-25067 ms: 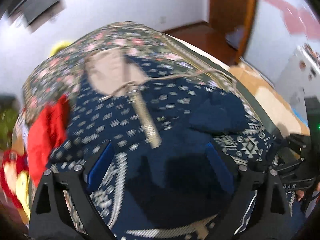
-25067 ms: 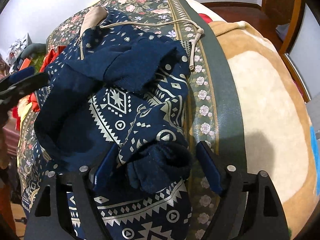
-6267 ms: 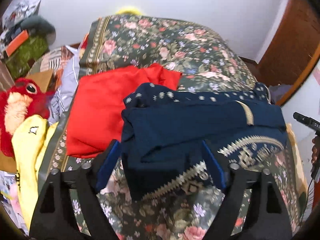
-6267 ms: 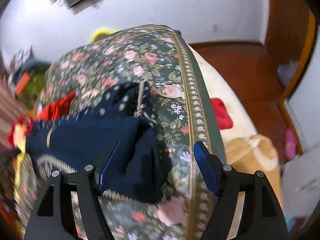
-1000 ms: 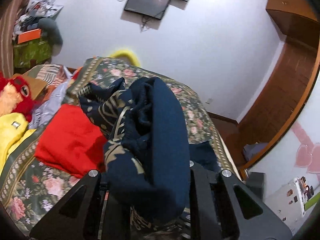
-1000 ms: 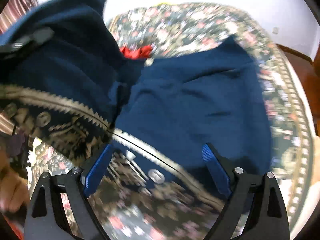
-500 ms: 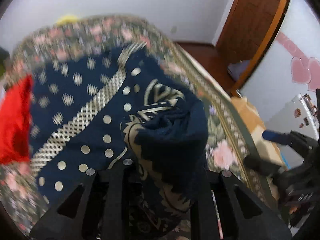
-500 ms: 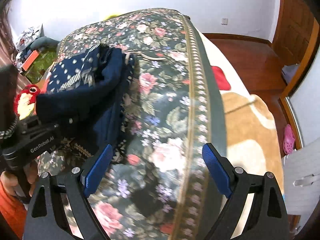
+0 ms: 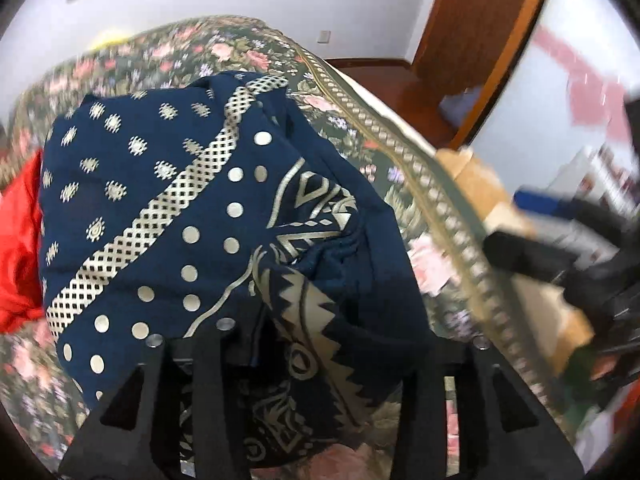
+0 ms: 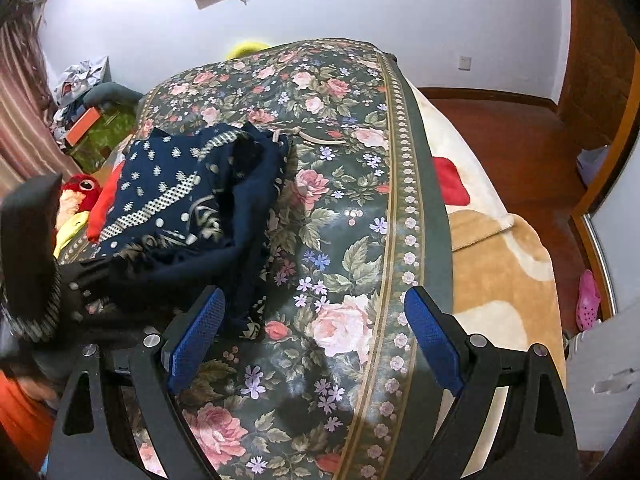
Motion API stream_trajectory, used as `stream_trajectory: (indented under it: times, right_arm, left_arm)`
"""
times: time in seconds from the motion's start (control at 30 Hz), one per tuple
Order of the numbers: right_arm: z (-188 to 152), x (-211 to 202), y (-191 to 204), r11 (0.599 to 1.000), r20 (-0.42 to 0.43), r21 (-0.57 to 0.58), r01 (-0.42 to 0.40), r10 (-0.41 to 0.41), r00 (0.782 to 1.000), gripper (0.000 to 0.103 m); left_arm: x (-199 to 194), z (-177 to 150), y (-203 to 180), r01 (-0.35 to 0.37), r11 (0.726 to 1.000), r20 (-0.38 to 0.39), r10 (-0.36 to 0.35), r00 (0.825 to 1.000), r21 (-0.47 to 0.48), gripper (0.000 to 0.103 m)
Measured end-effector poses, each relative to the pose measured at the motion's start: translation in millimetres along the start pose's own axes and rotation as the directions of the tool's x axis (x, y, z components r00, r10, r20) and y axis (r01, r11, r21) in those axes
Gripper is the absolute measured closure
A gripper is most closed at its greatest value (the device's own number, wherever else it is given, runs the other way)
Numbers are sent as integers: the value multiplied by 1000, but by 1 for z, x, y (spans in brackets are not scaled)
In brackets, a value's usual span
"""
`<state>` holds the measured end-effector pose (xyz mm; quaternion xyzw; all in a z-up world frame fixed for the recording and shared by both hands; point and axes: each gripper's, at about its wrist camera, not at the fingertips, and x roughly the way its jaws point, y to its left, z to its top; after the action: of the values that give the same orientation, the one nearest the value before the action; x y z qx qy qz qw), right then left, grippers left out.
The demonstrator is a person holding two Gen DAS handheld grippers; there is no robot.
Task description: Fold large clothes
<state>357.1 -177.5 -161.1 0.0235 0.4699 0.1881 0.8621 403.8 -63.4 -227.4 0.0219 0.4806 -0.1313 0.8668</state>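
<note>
Left tongs [image 9: 320,344] have just been opening; the folded navy garment [image 9: 208,216] lies between the jaws, grip uncertain. Right tongs [image 10: 314,338] gape wide, empty, above the floral bedspread [image 10: 340,208]. Lifted a second ago, the garment now rests on the bed beside a red cloth [image 9: 18,240].

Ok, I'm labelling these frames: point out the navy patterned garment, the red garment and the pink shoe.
navy patterned garment [image 9: 168,216]: left wrist view, on its lattice stripe.
red garment [image 9: 18,240]: left wrist view, on the exposed fold at the left edge.
pink shoe [image 10: 588,300]: right wrist view, on its upper, on the floor.
</note>
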Motion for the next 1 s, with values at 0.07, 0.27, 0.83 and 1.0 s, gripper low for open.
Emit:
stream_trajectory:
  times: [0.07, 0.27, 0.83, 1.0]
  right_arm:
    - [0, -4, 0, 1000, 6, -7, -12, 12, 1000, 13]
    - [2, -17, 6, 999, 26, -41, -25, 26, 999, 13]
    - [32, 5, 84, 974, 8, -161, -158, 162, 987, 13]
    - [23, 50, 77, 986, -77, -89, -138, 131, 988, 13]
  left_arm:
    - [-2, -2, -8, -26, 999, 12, 25, 1000, 23, 47]
    - [-31, -10, -20, -34, 999, 31, 33, 999, 32, 38]
    - [-92, -22, 82, -261, 956, 68, 272, 960, -137, 19]
    - [-59, -36, 108, -207, 961, -7, 209, 978, -183, 18]
